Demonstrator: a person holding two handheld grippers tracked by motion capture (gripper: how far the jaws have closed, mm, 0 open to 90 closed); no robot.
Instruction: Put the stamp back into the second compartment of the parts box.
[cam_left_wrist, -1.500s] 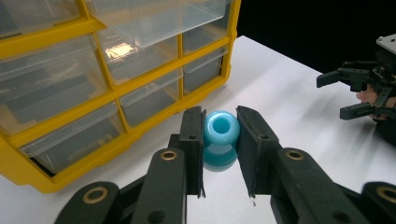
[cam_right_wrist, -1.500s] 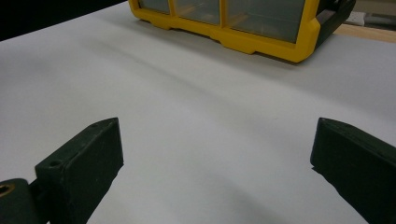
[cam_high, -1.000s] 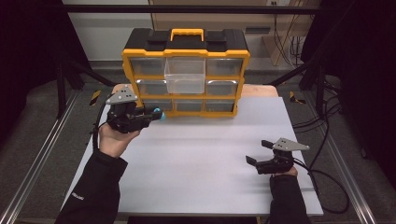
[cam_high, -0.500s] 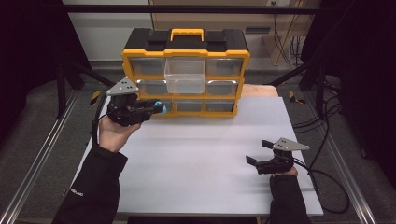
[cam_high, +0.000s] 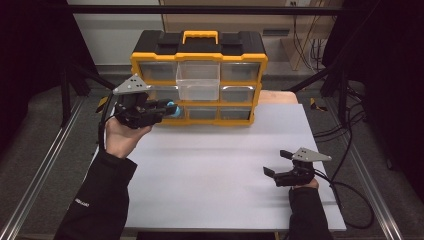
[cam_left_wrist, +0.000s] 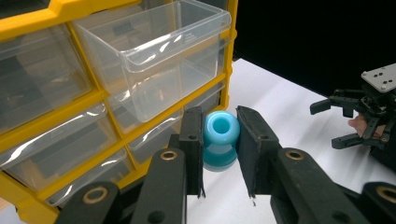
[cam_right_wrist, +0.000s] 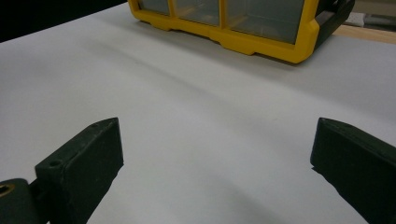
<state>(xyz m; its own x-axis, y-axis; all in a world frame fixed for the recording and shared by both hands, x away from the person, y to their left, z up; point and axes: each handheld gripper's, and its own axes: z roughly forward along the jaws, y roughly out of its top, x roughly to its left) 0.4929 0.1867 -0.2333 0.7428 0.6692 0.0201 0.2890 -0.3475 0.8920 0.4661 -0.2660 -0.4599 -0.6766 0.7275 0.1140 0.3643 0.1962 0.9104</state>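
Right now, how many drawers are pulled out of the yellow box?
1. The clear drawer in the top middle of the yellow box sticks out. The others look shut. The left gripper holds a blue ring below it.

A yellow and black plastic drawer cabinet (cam_high: 199, 75) stands at the far edge of the white table (cam_high: 215, 165), near its middle. One clear plastic drawer (cam_high: 198, 84) juts forward from the cabinet's centre column. A blue ring-shaped plastic piece (cam_left_wrist: 219, 140) sits left of that drawer, just before the cabinet's lower left drawers.
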